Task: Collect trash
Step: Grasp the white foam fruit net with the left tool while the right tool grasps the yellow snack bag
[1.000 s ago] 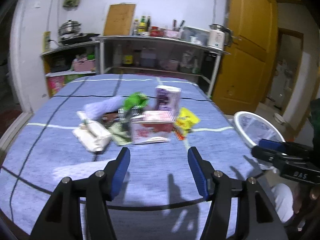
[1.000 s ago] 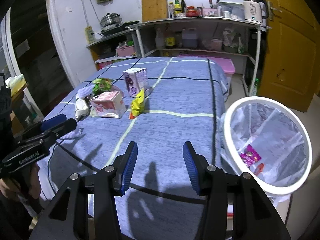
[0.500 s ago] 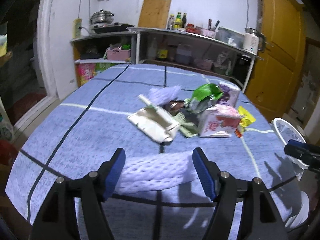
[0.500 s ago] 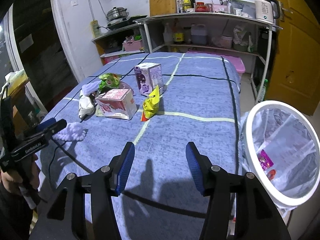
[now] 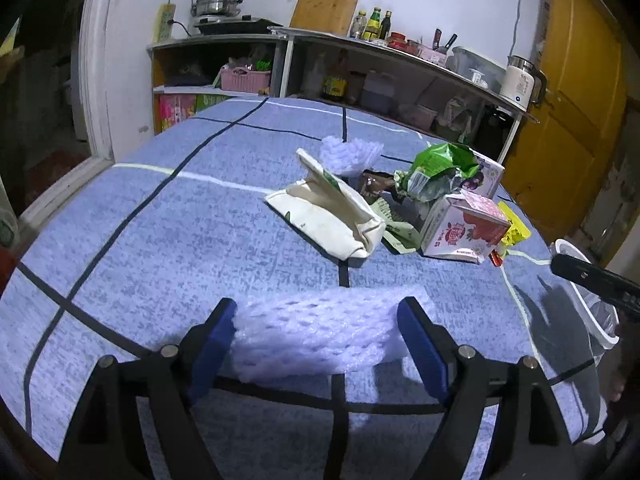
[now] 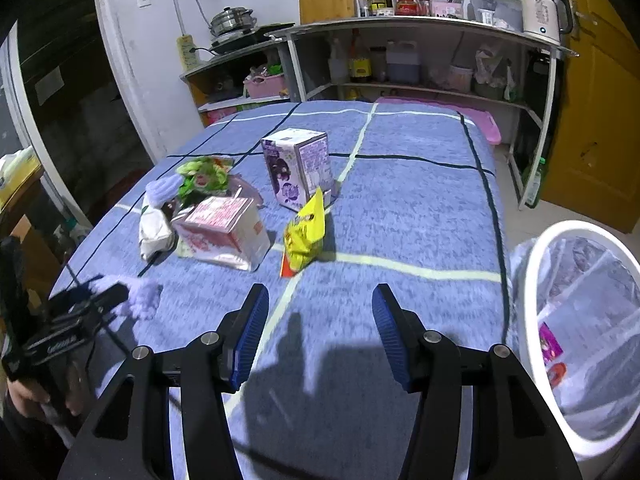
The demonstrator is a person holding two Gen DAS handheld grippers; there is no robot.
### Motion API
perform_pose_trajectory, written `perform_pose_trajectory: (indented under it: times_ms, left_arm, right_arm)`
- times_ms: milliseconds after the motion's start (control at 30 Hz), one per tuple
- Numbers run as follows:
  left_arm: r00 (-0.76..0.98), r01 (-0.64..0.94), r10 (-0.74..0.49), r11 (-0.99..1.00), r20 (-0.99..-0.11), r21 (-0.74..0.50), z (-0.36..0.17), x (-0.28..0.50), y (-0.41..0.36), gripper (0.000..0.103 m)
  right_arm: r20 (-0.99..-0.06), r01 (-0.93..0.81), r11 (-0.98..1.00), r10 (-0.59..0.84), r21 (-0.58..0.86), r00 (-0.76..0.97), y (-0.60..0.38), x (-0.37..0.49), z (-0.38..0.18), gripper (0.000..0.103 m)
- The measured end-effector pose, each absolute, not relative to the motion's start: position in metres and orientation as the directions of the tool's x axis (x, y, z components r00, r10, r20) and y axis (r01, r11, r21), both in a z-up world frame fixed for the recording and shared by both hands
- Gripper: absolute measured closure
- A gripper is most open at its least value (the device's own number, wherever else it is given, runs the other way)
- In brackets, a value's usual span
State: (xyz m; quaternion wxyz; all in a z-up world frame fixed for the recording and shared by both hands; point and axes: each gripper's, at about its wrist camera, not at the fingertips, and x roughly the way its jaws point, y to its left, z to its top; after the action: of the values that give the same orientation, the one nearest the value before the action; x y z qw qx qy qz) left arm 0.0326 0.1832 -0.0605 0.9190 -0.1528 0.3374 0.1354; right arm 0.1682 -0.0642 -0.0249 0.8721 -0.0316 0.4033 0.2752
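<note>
My left gripper (image 5: 316, 340) is open with a pale purple foam net sleeve (image 5: 316, 332) lying on the table between its fingers; the sleeve also shows in the right wrist view (image 6: 140, 296). Beyond it lies a trash pile: a white pouch (image 5: 328, 216), a pink carton (image 5: 460, 232), a green wrapper (image 5: 440, 160), a second foam net (image 5: 348, 152), a purple box (image 6: 298, 168) and a yellow packet (image 6: 306, 232). My right gripper (image 6: 316, 332) is open and empty above the near table edge. The white-rimmed bin (image 6: 584, 336) with a clear liner stands to its right.
The table has a blue cloth (image 5: 180, 220) with dark and light lines. Shelves (image 6: 400, 60) with bottles, a kettle and pots stand behind it. A yellow door (image 6: 600, 120) is at the right. A dark doorway is at the left.
My left gripper swung left and moved down onto the near foam net sleeve, which now lies between its fingers. My right gripper moved slightly closer to the trash pile.
</note>
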Motion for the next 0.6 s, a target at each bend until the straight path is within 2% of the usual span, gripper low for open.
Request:
perform_pose_trajectory:
  times_ms: [167, 400, 433, 567, 600]
  left_arm:
    - [0.735, -0.358, 0.150, 0.914, -0.661, -0.191, -0.061, 0.029, 0.178, 0.023]
    - [0.753, -0.324, 0.111, 0.921, -0.649, -0.218, -0.058, 0.028, 0.172, 0.051]
    - [0.756, -0.316, 0.101, 0.922, -0.647, -0.225, -0.057, 0.029, 0.171, 0.055]
    - [0.764, -0.299, 0.089, 0.927, -0.639, -0.228, -0.055, 0.031, 0.169, 0.066]
    - [0.766, -0.296, 0.086, 0.927, -0.637, -0.232, -0.054, 0.032, 0.168, 0.069]
  right_arm:
    - [-0.728, -0.510, 0.842, 0.459, 0.174, 0.510, -0.049, 0.190, -0.030, 0.048]
    - [-0.736, -0.501, 0.837, 0.479, 0.219, 0.478, -0.035, 0.216, -0.037, 0.048]
    - [-0.736, -0.501, 0.835, 0.484, 0.228, 0.473, -0.033, 0.219, -0.038, 0.050]
    - [-0.741, -0.507, 0.831, 0.486, 0.228, 0.464, -0.028, 0.222, -0.040, 0.080]
    - [-0.741, -0.507, 0.830, 0.488, 0.231, 0.462, -0.028, 0.222, -0.040, 0.081]
